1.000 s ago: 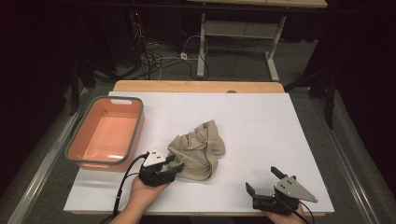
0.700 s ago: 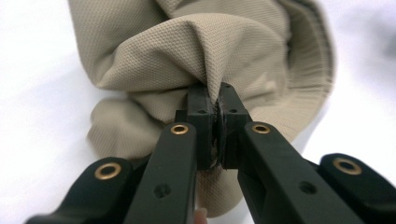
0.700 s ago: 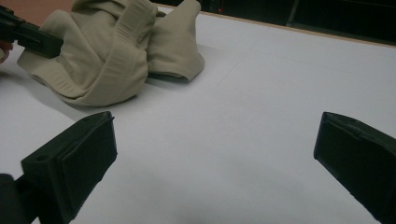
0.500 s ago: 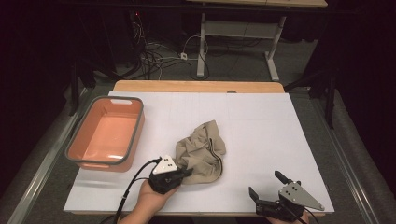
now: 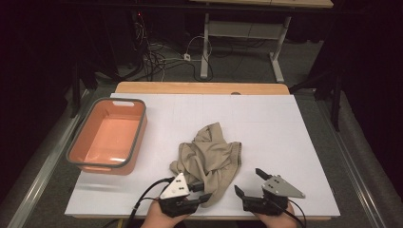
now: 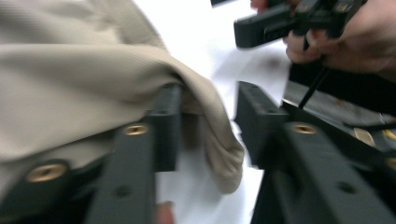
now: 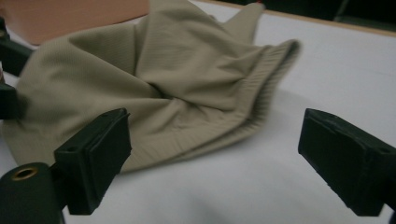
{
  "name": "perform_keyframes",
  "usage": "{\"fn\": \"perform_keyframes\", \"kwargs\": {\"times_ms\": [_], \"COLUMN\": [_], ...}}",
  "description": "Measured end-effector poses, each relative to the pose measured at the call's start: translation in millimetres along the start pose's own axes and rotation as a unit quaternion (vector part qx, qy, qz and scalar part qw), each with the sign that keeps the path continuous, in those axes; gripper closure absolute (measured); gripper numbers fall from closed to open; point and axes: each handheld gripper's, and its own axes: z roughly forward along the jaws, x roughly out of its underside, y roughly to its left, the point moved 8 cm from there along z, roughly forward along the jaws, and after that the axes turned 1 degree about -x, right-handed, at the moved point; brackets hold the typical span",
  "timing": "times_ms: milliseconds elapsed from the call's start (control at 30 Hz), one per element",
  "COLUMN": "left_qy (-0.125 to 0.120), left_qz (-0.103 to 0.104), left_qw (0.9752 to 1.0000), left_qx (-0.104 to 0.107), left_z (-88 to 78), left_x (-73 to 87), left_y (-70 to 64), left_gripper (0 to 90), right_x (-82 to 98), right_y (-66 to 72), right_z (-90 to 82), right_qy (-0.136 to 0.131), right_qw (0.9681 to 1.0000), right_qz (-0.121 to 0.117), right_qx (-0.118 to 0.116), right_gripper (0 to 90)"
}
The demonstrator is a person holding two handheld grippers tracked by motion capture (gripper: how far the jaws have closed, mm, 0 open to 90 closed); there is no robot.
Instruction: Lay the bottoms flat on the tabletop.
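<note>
The beige garment (image 5: 209,159) lies crumpled on the white table (image 5: 294,142), beside the empty orange bin (image 5: 108,135); nothing is folded or binned yet. The left hand-held gripper (image 5: 202,191) has just been opening its jaws, with a fold of hem between them, seemingly loose. The right hand-held gripper (image 5: 248,183) stands spread, just short of the ribbed edge, which its own view shows.
</note>
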Motion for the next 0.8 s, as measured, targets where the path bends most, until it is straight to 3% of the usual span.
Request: {"fn": "perform_keyframes", "kwargs": {"times_ms": [133,300,333,400,500,567,600,667,733,800], "left_qy": [-0.017,-0.010,-0.012,-0.014,-0.014,-0.012,-0.012,-0.007,-0.005,-0.010], "left_qz": [-0.028,-0.059,-0.065,-0.078,-0.085,-0.085,-0.081,-0.080,-0.077,-0.071], "left_qw": [0.9984,0.9924,0.9913,0.9900,0.9895,0.9895,0.9894,0.9912,0.9920,0.9927], "left_qx": [-0.047,-0.107,-0.114,-0.116,-0.116,-0.117,-0.120,-0.105,-0.101,-0.097], "left_z": [-32.2,-62.2,-66.2,-71.0,-71.5,-69.0,-67.4,-63.2,-60.3,-59.0], "left_x": [11.8,31.2,33.7,36.3,37.1,37.7,38.0,38.9,39.1,37.2], "left_y": [23.3,50.7,54.2,59.1,63.5,64.4,64.1,60.9,59.6,59.6], "left_gripper": [34.9,13.7,13.1,7.2,0.0,0.0,0.0,0.0,0.0,0.0], "right_x": [-3.1,-2.1,-2.7,-3.7,2.1,3.6,4.8,9.4,11.5,12.1], "right_y": [20.0,47.2,52.0,60.7,72.4,73.2,72.5,71.9,72.2,73.8], "right_z": [29.2,56.8,59.8,65.0,73.5,75.3,75.3,74.5,71.9,69.8], "right_qy": [0.034,0.073,0.077,0.084,0.116,0.128,0.134,0.153,0.156,0.154], "right_qw": [0.9986,0.9933,0.9921,0.9900,0.9847,0.9841,0.9837,0.9808,0.9803,0.9799], "right_qz": [-0.005,-0.021,-0.022,-0.028,-0.038,-0.047,-0.047,-0.046,-0.067,-0.069], "right_qx": [-0.040,-0.087,-0.096,-0.109,-0.125,-0.114,-0.110,-0.112,-0.100,-0.106], "right_gripper": [16.3,18.9,18.6,16.7,14.3,17.2,20.9,32.9,44.8,56.9]}}
